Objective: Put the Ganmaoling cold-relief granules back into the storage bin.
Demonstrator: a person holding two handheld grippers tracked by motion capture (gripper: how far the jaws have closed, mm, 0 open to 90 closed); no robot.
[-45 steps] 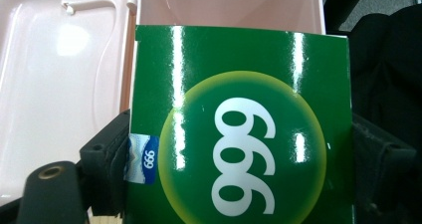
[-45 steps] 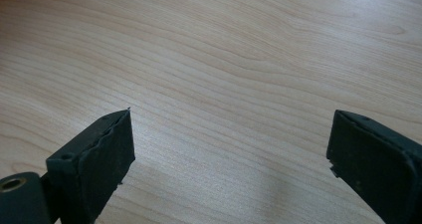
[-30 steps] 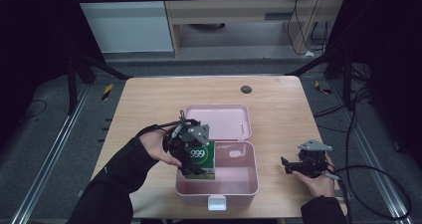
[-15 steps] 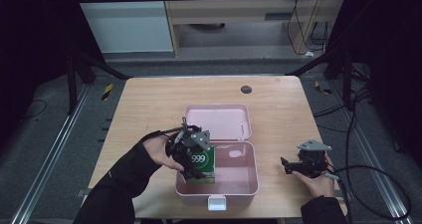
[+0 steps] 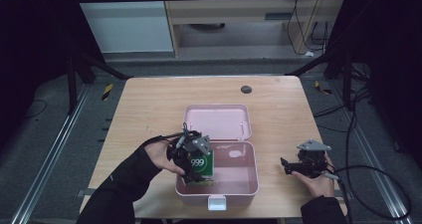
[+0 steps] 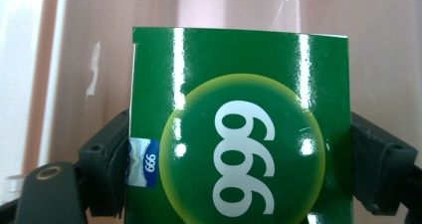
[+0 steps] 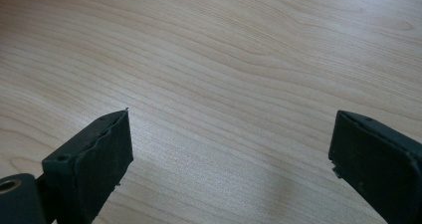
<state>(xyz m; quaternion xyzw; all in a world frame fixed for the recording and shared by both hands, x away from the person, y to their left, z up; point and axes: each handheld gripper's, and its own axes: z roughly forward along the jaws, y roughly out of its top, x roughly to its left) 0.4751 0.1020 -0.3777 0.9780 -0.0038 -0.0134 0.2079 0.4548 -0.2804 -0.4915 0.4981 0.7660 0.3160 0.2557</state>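
Green box pinched between jaws of left gripper, down inside pink case, by its left wall. Right gripper with jaws spread wide over bare worktop.

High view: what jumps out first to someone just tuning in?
The green box marked 999, clamped in the left gripper, stands in the left end of the open pink case at the table's near edge. The case's lid lies flat behind it. Off to the right, the right gripper rests on the bare table, jaws open and empty.
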